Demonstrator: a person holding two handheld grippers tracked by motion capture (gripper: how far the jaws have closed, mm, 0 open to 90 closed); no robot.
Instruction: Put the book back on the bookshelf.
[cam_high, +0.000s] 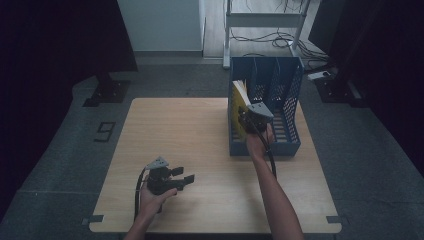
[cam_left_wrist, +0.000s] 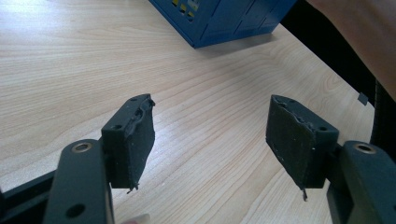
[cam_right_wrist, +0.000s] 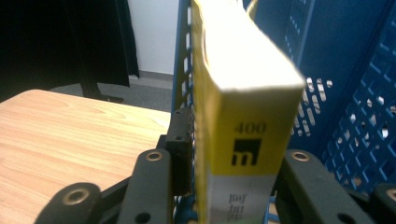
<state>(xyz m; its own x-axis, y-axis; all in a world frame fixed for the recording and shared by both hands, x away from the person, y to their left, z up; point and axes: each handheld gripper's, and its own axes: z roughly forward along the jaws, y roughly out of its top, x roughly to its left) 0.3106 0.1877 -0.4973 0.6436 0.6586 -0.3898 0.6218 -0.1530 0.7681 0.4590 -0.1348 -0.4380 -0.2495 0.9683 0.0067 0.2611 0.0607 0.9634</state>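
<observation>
A yellow book (cam_high: 240, 96) stands upright in the leftmost slot of a blue file rack (cam_high: 287, 105) at the table's far right. My right gripper (cam_high: 248, 120) is shut on the book's lower end. In the right gripper view the book's spine (cam_right_wrist: 243, 121) shows "400" and a black logo, with both jaws pressed against its sides. My left gripper (cam_high: 186, 175) rests low over the wooden table (cam_high: 190, 135) near the front left, open and holding nothing. The left gripper view looks between its fingertips (cam_left_wrist: 135, 135) at bare wood and a corner of the rack (cam_left_wrist: 224, 18).
The rack has several upright slots with perforated walls (cam_right_wrist: 355, 116). The person's right forearm (cam_high: 272, 195) crosses the table's front right. Beyond the table lie grey floor, a metal frame (cam_high: 262, 22) and cables. Bare tabletop spreads at the left and middle.
</observation>
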